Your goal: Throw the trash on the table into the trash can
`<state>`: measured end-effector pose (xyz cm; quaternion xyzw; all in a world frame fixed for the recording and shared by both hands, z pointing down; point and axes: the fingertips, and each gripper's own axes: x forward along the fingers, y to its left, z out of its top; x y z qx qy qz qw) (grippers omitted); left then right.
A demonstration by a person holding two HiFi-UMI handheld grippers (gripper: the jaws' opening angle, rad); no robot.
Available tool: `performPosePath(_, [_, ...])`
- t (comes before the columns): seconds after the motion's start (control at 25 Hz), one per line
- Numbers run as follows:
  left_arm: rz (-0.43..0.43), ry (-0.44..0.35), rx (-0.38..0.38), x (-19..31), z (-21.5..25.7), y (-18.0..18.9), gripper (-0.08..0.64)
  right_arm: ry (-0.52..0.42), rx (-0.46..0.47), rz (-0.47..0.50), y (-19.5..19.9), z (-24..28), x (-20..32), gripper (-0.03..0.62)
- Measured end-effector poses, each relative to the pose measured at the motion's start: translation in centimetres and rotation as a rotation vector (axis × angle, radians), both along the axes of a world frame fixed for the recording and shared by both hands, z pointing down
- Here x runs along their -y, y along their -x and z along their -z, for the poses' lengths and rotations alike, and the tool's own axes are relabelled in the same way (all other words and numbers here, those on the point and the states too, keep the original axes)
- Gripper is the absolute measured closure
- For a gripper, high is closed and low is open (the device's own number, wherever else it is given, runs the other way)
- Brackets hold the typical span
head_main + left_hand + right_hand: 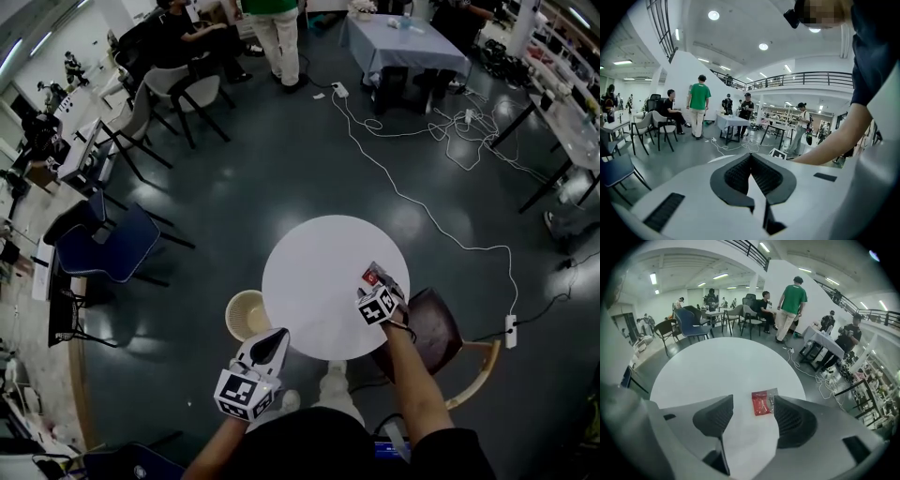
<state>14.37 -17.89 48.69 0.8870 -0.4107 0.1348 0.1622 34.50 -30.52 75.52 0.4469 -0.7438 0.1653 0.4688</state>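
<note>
Jaws of the right gripper (379, 286) are standing wide apart, framing the red wrapper (761, 403) without pressing on it. That wrapper is lying flat near the right edge of the table (309, 281), so the gripper is tilting steeply down over it, probably lining up a pinch. The trash can (234, 305) is sitting on the floor just beside the table's left edge. The left gripper (272, 345) is hovering off the table's near edge beside it, jaws closed on nothing, seemingly keeping clear.
</note>
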Motion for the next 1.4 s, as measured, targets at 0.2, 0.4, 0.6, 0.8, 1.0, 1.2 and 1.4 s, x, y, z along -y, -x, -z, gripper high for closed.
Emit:
performPosePath(0.2, [-0.002,0.018,0.017,1.0,-1.1,-1.1,0.546,0.006,0.018,-0.040,-0.8,-1.9,2.0,0.328])
performPosePath(0.4, [-0.007,0.036,0.037,1.2,-1.8,-2.4,0.546,0.021,0.058,-0.095,-1.8,-3.0,3.7,0.325])
performPosePath(0.6, [-0.012,0.054,0.075,1.4,-2.8,-3.0,0.546,0.049,0.086,-0.133,-2.7,-4.9,4.4,0.325])
performPosePath(0.8, [0.006,0.056,0.069,1.6,-3.3,-3.3,0.546,0.062,0.153,-0.152,-2.7,-5.3,4.3,0.328])
performPosePath(1.0, [0.017,0.057,0.061,1.5,-3.0,-3.7,0.546,0.076,0.189,-0.124,-1.9,-5.2,4.0,0.392])
performPosePath(1.2, [0.034,0.061,0.075,1.5,-2.8,-3.9,0.546,0.071,0.182,-0.095,-1.4,-5.1,3.8,0.463])
performPosePath(1.4, [0.043,0.061,0.063,1.0,-3.2,-3.9,0.546,0.071,0.184,-0.071,-1.1,-5.2,3.6,0.499])
